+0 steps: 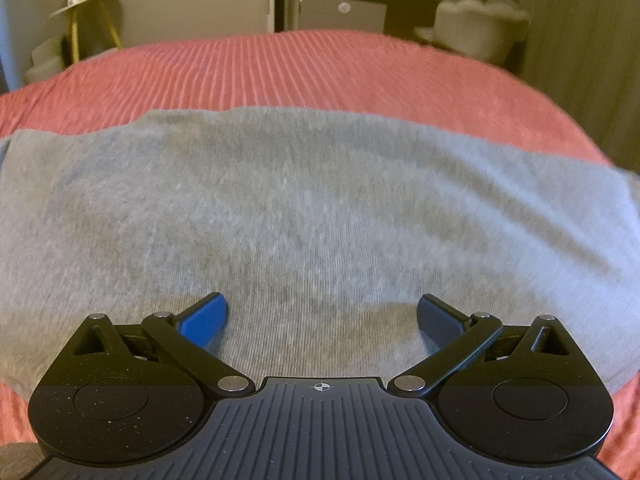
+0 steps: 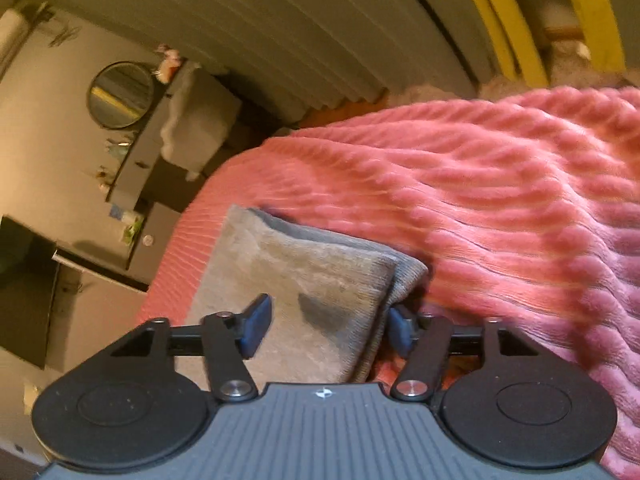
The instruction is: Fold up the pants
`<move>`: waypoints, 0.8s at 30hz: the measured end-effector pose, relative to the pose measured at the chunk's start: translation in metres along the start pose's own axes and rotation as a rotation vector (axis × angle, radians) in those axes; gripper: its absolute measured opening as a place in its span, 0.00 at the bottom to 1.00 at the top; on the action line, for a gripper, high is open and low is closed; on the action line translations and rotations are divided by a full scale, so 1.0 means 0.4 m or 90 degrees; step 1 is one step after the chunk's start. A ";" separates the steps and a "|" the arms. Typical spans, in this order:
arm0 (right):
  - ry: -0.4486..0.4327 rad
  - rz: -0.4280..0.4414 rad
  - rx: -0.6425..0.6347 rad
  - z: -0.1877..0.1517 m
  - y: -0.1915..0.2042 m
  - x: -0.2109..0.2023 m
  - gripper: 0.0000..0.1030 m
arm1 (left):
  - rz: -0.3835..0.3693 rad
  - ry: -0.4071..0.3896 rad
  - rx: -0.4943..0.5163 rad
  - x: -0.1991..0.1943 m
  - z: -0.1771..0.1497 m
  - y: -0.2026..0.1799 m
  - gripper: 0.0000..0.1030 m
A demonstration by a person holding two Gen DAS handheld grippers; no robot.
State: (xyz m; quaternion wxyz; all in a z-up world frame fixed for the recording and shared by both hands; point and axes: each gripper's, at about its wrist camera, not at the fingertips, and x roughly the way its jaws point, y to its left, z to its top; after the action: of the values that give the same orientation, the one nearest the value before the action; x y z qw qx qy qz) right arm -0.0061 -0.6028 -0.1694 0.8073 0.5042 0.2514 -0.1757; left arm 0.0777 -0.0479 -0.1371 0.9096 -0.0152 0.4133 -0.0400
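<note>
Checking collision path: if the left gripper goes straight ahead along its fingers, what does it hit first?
Most likely the gray pants: the open left gripper points low across them, fabric filling the line ahead. The pink bedspread lies beyond. Height above the cloth is unclear.

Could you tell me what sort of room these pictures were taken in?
Most likely a bedroom. Grey pants lie on a bed with a ribbed pink bedspread; beyond it stand a dark dresser and a round wall mirror.
</note>
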 end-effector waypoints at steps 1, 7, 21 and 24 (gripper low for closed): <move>-0.005 0.002 -0.024 -0.007 0.011 -0.003 0.31 | -0.012 -0.007 -0.014 -0.006 0.002 0.008 1.00; 0.011 -0.038 -0.117 -0.062 0.045 0.033 0.26 | 0.003 0.006 -0.095 0.011 0.018 0.058 1.00; -0.049 -0.078 -0.203 -0.085 0.175 -0.002 0.09 | 0.002 0.023 -0.144 -0.023 0.020 0.096 1.00; -0.039 -0.135 -0.278 -0.101 0.216 0.008 0.09 | 0.016 0.031 -0.157 -0.052 0.025 0.111 1.00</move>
State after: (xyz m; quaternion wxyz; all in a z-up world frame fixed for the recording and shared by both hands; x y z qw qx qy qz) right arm 0.0335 -0.5295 -0.1233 0.8814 0.2829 0.3106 -0.2160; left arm 0.0743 -0.0019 -0.1177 0.8910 -0.1205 0.4372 0.0220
